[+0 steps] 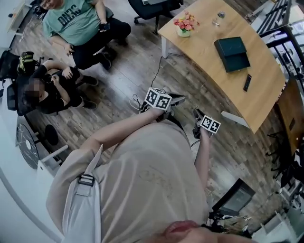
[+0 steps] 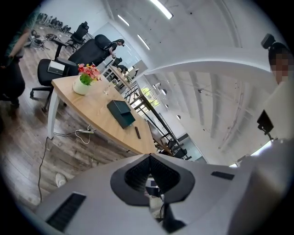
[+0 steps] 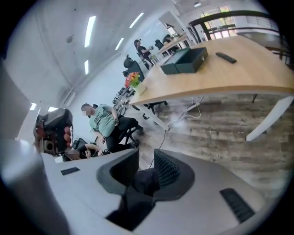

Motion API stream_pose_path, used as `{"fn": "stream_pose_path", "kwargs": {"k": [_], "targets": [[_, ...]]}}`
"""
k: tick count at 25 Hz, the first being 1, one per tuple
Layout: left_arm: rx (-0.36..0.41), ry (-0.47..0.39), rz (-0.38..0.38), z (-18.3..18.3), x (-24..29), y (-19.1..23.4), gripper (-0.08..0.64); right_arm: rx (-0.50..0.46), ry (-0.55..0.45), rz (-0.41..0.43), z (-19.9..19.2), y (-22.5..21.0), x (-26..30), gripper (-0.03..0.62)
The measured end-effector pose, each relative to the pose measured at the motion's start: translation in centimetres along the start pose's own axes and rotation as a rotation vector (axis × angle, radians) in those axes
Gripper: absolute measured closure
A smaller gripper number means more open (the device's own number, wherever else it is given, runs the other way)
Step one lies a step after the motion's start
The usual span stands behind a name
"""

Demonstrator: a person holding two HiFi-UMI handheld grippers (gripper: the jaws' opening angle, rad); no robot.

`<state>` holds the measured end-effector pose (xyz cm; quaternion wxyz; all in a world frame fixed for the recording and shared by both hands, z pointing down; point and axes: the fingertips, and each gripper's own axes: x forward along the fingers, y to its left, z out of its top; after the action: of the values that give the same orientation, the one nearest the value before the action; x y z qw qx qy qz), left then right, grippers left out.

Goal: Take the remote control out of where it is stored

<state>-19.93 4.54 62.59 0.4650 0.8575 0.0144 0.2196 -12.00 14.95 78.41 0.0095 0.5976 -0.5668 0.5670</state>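
Well back from the wooden table (image 1: 199, 45) where the remote control (image 1: 247, 82) lies beside a dark green box (image 1: 232, 53), the left gripper (image 2: 149, 157) and right gripper (image 3: 146, 160) hang empty, jaws closed; the person should approach and open one wide.

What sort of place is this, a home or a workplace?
Most likely an open-plan office. A long wooden desk carries a flower pot, a black swivel chair stands at its end, and strip lights run along a high ceiling.
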Motion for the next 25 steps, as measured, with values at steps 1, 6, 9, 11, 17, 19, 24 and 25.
{"fn": "stream_pose_path", "kwargs": {"k": [1, 6, 9, 11, 17, 19, 24, 25], "targets": [[0.005, 0.002, -0.017, -0.3, 0.2, -0.8, 0.555, -0.035, -0.034, 0.002, 0.5, 0.8, -1.5, 0.485], [-0.038, -0.043, -0.116, 0.5, -0.9, -4.1, 0.555, -0.171, -0.261, 0.000, 3.4, 5.5, -8.6, 0.485], [-0.048, -0.087, -0.157, 1.9, -2.0, -5.6, 0.555, -0.230, -0.390, 0.015, 5.1, 8.6, -12.1, 0.485], [-0.025, -0.128, -0.167, 3.3, -2.1, -6.7, 0.555, -0.286, -0.462, 0.039, 6.8, 10.1, -14.2, 0.485], [0.066, -0.102, -0.247, 5.7, -1.9, -9.6, 0.555, -0.416, -0.611, 0.015, 10.1, 14.4, -19.1, 0.485], [0.087, -0.099, -0.245, 7.7, -1.9, -9.8, 0.554, -0.437, -0.621, 0.008, 12.0, 15.1, -19.4, 0.485], [0.202, -0.098, -0.255, 11.9, -1.7, -11.8, 0.555, -0.455, -0.718, 0.002, 15.8, 17.7, -22.1, 0.485], [0.222, -0.098, -0.261, 12.2, -1.6, -12.3, 0.555, -0.468, -0.743, 0.001, 16.2, 18.3, -22.9, 0.485]]}}
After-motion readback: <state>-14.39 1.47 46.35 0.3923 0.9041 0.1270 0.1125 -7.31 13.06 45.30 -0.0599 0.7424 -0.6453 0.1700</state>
